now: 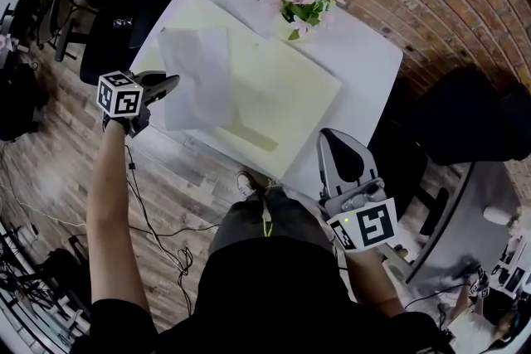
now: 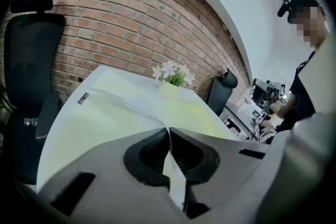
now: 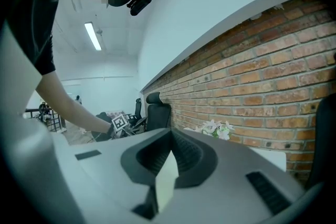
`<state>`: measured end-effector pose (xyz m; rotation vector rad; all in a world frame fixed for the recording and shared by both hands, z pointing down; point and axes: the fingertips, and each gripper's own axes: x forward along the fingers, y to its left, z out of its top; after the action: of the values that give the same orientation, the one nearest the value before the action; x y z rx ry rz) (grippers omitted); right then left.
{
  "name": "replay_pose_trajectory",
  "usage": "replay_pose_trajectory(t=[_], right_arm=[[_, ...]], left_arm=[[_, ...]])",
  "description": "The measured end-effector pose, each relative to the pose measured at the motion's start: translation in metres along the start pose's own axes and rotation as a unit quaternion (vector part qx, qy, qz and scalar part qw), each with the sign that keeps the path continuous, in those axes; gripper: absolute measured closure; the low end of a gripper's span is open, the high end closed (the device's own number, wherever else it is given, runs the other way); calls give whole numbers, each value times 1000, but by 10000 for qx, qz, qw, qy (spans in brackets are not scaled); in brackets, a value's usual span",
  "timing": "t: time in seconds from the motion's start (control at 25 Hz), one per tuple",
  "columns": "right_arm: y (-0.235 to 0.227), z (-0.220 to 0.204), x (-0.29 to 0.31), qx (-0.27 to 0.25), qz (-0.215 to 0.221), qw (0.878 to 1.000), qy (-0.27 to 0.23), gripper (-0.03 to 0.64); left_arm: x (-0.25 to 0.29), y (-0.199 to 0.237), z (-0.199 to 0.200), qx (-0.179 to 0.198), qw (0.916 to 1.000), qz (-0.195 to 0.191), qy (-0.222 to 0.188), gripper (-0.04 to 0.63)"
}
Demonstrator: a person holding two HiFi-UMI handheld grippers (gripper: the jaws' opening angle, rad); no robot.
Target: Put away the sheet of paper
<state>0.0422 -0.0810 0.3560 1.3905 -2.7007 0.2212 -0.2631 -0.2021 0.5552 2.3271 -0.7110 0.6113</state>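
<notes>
left gripper (image 1: pixel 170 83): jaws pressed together on the left edge of the sheet of paper (image 1: pixel 199 75); our own view shows the sheet (image 2: pixel 118 99) running out from between the pads (image 2: pixel 152 149).
sheet, direction: it fans out from the jaw tips to the right in the head view, over the table (image 1: pixel 365 54).
sheet, long axis: we read it as running away from the person, crosswise to the jaws.
sheet, place: rumpled, over the left part of the pale yellow mat (image 1: pixel 286 95); we can't tell how much of it rests there.
nearer hand: left, already on it.
right gripper (image 1: pixel 333 137): tips together (image 3: pixel 170 134), well apart from the sheet at the table's near right edge; a pale sliver sits behind the tips, we can't name it.
left arm pose: forearm stretched forward, gripper tilted down toward the table.
right arm pose: tucked near the body, gripper about level.
beyond: flowers (image 1: pixel 303 0) at the far side.
</notes>
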Motion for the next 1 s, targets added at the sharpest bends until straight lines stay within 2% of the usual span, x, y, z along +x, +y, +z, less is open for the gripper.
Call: replay_pose_trajectory(t=[0.2,0.36,0.52,1.0], right_arm=[[3,-4,1,3,-3,10000,54,604],[0,-7,2,3,-46,9999,110,604],[-2,-11,2,1,-92,9998,176,604],[-10,-19,7,20,-154,9995,281,604]], left_arm=[[1,14,-5,-16,9998,148,150,571],[6,27,-11,125,9985,314,440,571],[16,35,-12,220,9977,385,505,571],[59,20,-12,904,9917,14,916,571]])
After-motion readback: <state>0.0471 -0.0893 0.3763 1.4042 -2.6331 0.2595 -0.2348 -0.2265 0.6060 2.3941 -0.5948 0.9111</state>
